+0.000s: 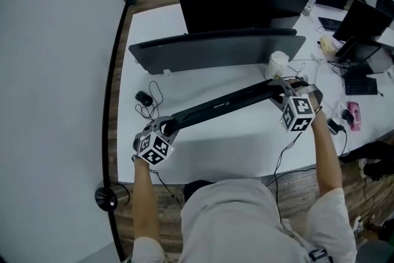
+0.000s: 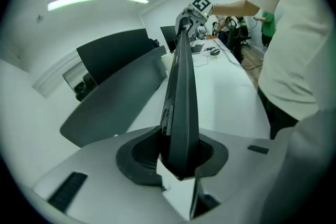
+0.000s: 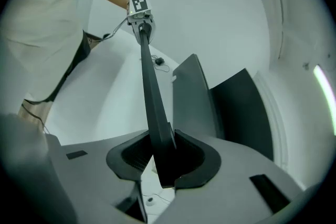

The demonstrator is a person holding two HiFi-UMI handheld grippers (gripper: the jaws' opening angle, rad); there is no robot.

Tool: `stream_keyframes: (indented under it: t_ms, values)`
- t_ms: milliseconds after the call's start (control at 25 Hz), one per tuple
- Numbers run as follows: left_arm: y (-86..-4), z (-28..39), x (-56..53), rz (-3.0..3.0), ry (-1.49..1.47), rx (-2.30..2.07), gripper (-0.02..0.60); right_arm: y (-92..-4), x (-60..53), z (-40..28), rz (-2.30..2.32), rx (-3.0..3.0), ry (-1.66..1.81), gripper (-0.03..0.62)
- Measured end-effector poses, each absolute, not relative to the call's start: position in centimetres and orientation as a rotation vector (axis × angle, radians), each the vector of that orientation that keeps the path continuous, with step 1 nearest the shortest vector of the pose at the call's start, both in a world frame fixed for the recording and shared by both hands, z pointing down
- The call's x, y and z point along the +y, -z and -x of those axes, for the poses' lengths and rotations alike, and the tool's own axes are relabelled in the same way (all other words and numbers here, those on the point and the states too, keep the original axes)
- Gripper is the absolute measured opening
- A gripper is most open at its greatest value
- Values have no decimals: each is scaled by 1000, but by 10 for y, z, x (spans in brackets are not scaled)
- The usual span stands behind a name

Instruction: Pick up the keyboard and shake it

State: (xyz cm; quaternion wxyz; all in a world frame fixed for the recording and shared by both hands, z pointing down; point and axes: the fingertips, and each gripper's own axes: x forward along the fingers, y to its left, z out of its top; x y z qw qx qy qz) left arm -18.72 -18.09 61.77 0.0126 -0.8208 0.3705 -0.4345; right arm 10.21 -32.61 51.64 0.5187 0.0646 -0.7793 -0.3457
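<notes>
A long black keyboard [image 1: 225, 105] hangs in the air over the white desk [image 1: 215, 145], turned on edge, its right end higher than its left. My left gripper [image 1: 165, 127] is shut on its left end, and my right gripper [image 1: 284, 90] is shut on its right end. In the left gripper view the keyboard [image 2: 181, 97] runs edge-on away from the left gripper [image 2: 181, 157], both pads pressing its sides. In the right gripper view the keyboard [image 3: 152, 107] stands likewise between the dark pads of the right gripper [image 3: 164, 157] and reaches to the far left gripper [image 3: 140, 21].
A wide dark monitor [image 1: 215, 49] stands behind the keyboard, a second monitor [image 1: 243, 3] behind it. A black mouse [image 1: 144, 98] with its cable lies at the desk's left. A white cup-like thing [image 1: 278, 63] stands near the right gripper. Cables and small items clutter the right side.
</notes>
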Motion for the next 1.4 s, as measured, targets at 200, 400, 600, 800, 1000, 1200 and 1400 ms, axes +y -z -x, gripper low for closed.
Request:
stream_keyframes:
  t_ms: [200,400,600,800,1000,1200,1400]
  values:
    - [-598,199,-193,2099,1444,1381,106,-454,-314,-88,-295,-1707,1190,144]
    - [-576,206,-195,1768,1437,1612,106,-401,-293,-69,-373,-1537,1439,141]
    - [-573,204,-184,1727,1367,1693,104,-365,-267,-56,-372,-1438,1556,143]
    - [-566,192,-168,1766,1303,1819,103,-342,-249,-49,-394,-1394,1614,153]
    - [-556,196,-155,1761,1282,1841,101,-337,-236,-47,-378,-1389,1627,150]
    - [-506,227,-153,1693,1241,1817,101,-323,-218,-48,-493,-1455,1644,143]
    - [-435,254,-156,1573,1276,1674,106,-316,-204,-61,-701,-1517,1564,140]
